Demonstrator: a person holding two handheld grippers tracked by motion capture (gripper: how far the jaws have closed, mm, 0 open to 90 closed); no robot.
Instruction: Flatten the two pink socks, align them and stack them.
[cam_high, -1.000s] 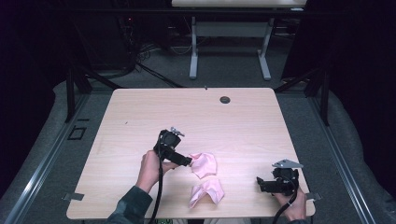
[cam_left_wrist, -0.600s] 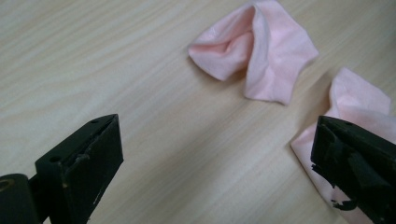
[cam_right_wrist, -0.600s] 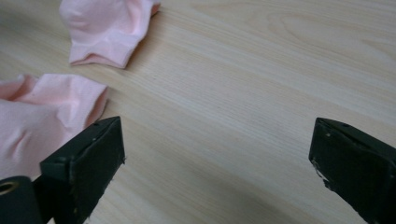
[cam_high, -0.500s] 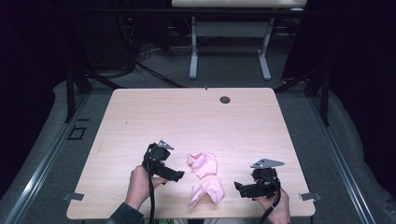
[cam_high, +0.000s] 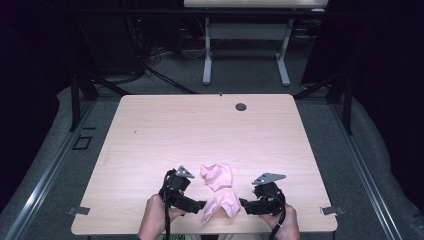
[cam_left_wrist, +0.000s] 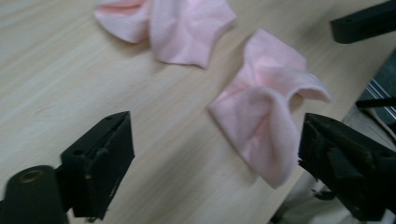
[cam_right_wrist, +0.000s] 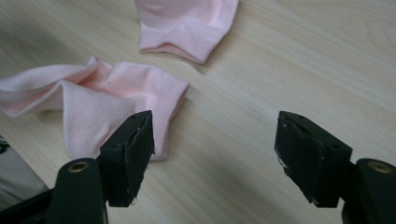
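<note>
Two crumpled pink socks lie near the front edge of the wooden table (cam_high: 200, 130). The far sock (cam_high: 216, 175) (cam_left_wrist: 182, 23) (cam_right_wrist: 187, 23) sits just beyond the near sock (cam_high: 221, 205) (cam_left_wrist: 271, 121) (cam_right_wrist: 93, 102). My left gripper (cam_high: 199, 204) (cam_left_wrist: 215, 154) comes at the near sock from the left. Its jaws have just been closing, and the sock's end lies between them unpressed, close to the right jaw. My right gripper (cam_high: 243, 204) (cam_right_wrist: 217, 156) faces the same sock from the right. Its jaws have also just been closing, over bare wood, with the sock's edge beside the left jaw.
A small dark round hole (cam_high: 241, 106) sits near the table's far edge. The table's front edge runs just under both hands. Beyond the table stand the white legs of another table (cam_high: 207, 55), with dark floor and cables around.
My left gripper has drawn back from the far sock toward the front edge. My right gripper has moved left to the near sock. Both socks lie where they were.
</note>
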